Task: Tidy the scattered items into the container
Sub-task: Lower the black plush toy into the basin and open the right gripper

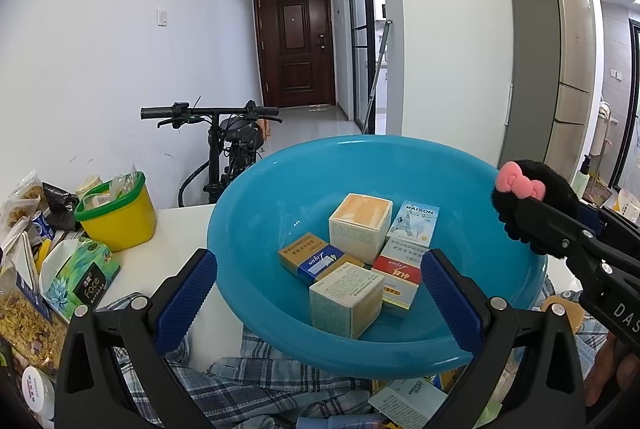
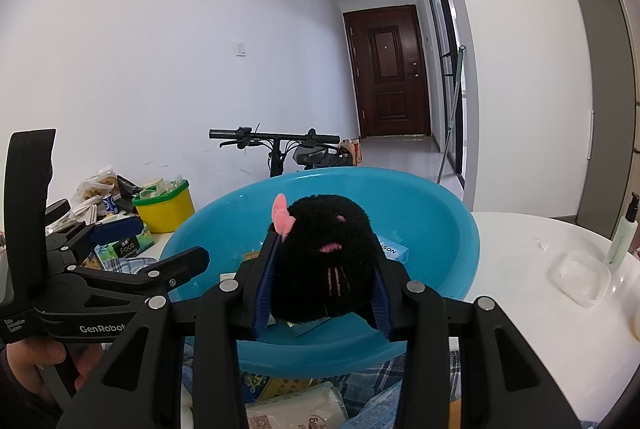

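Two sets of fingers: right gripper [image 2: 320, 279] clenched on black plush [image 2: 326, 257], left gripper [image 1: 316, 293] released, "RAISON" box [image 1: 416, 225] below.

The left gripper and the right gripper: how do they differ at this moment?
The left gripper has its fingers wide apart and holds nothing; the right gripper has its fingers pressed on a black plush toy. The left one frames the boxes in the blue basin; the right one holds the toy over the rim. Both point toward that basin.

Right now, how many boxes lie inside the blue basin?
6 in the blue basin: tall cream, Raison, blue-yellow, red-white, near cream, pale one under Raison. More may be hidden.
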Demonstrator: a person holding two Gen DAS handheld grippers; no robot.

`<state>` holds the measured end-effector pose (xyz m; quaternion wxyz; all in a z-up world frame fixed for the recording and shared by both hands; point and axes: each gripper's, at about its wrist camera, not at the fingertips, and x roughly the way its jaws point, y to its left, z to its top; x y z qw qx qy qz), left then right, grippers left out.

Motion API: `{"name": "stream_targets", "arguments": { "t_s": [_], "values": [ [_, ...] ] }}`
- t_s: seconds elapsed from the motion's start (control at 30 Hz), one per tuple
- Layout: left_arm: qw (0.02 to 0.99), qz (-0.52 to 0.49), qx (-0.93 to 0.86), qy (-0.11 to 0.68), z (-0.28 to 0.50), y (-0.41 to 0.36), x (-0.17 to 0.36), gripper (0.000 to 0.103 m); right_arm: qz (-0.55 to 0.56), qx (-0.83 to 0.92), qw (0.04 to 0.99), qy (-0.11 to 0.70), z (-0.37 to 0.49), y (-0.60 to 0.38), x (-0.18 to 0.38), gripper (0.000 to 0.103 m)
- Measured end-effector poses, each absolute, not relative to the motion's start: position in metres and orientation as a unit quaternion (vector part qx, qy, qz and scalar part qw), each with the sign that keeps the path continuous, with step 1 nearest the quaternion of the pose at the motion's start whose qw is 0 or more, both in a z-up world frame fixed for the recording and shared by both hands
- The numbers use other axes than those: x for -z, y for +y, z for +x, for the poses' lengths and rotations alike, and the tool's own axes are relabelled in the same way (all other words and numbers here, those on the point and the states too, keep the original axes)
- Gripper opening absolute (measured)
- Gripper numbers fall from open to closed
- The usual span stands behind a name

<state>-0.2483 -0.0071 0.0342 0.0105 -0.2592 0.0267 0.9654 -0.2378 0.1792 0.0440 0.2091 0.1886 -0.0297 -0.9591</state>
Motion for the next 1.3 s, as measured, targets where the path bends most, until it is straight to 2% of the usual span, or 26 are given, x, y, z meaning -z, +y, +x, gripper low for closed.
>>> {"name": "stream_targets", "arguments": {
  "t_s": [1.23, 1.3],
  "values": [
    [0.008, -0.259, -0.966, 0.023, -0.2481, -0.0073, -0.0365, 0.103, 0.192, 0.96, 0.204, -0.025, -0.239, 0.1786, -0.043, 0.04],
    [0.008, -0.26, -0.965, 0.024, -0.2488, -0.0075, -0.0364, 0.103, 0.191, 0.96, 0.202, -0.025, -0.2382, 0.1781, -0.0435, 0.053]
  ]
}}
